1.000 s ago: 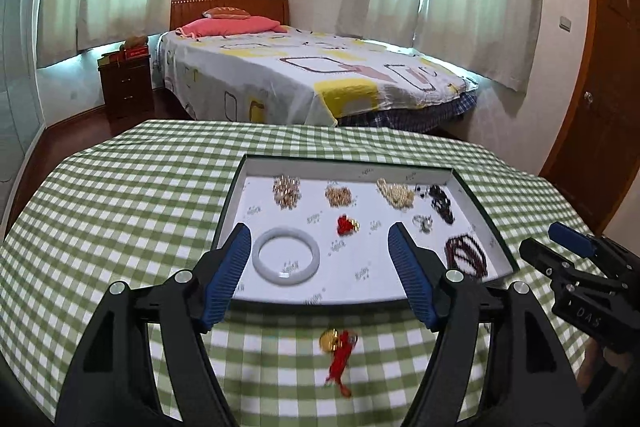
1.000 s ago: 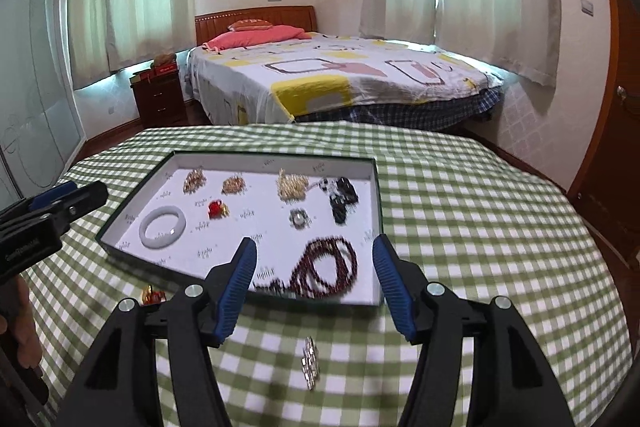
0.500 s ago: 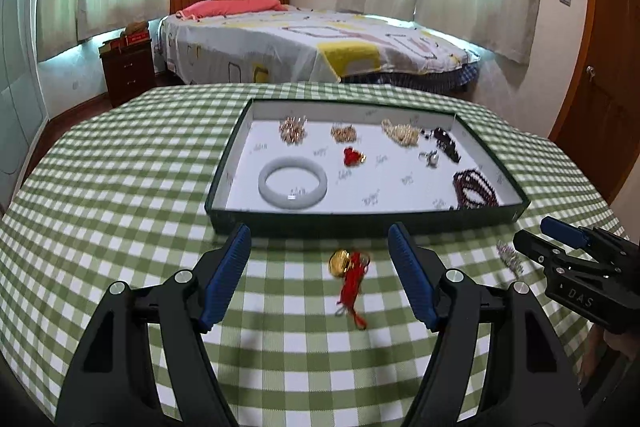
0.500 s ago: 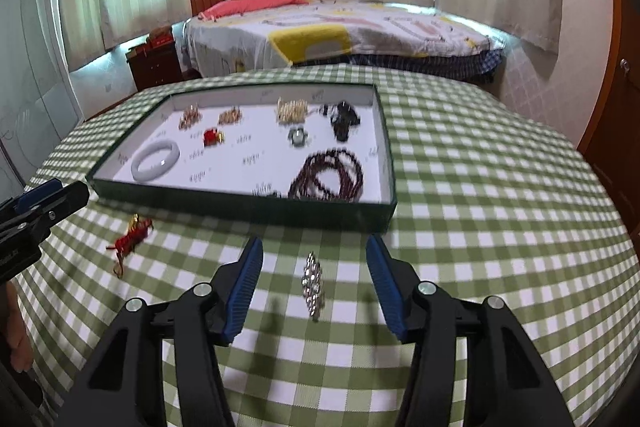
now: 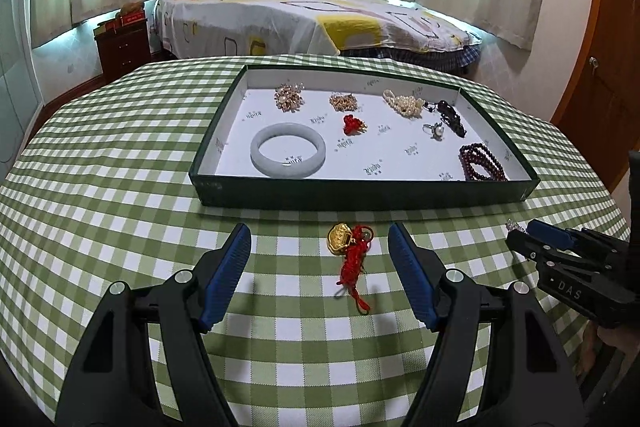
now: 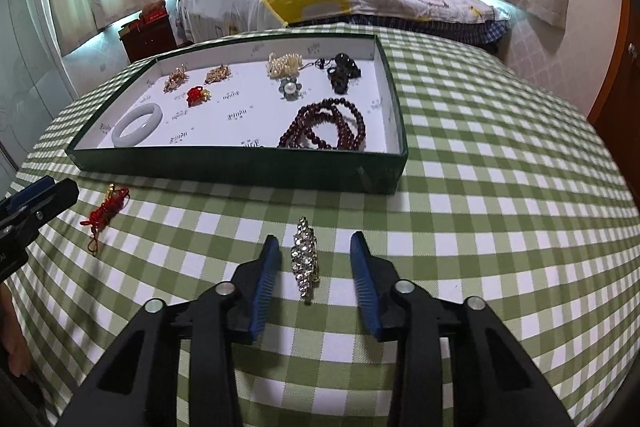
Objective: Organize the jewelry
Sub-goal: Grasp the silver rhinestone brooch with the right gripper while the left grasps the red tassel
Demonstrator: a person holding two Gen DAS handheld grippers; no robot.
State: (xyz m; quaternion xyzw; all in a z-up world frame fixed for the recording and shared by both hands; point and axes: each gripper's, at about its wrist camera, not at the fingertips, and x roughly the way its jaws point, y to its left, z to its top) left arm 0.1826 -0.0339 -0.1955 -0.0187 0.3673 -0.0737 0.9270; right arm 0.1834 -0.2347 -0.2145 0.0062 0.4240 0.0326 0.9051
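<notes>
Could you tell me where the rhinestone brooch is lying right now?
In the right wrist view, the rhinestone brooch lies on the checked tablecloth, just in front of the green tray, between the closing right gripper fingers.

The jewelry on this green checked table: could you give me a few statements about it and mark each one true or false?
1. The pale jade-like bangle lies inside the dark green shallow tray. True.
2. The sparkly rhinestone brooch lies in the tray. False: it lies on the green checked tablecloth in front of the tray, between the right gripper's closing jaws.
3. The gold charm with red knotted cord lies on the cloth, outside the tray. True.
4. The left gripper grips the charm. False: its jaws stand open on either side, not touching it.
5. The dark red bead bracelet hangs over the tray's wall. False: it lies inside, near a corner.
</notes>
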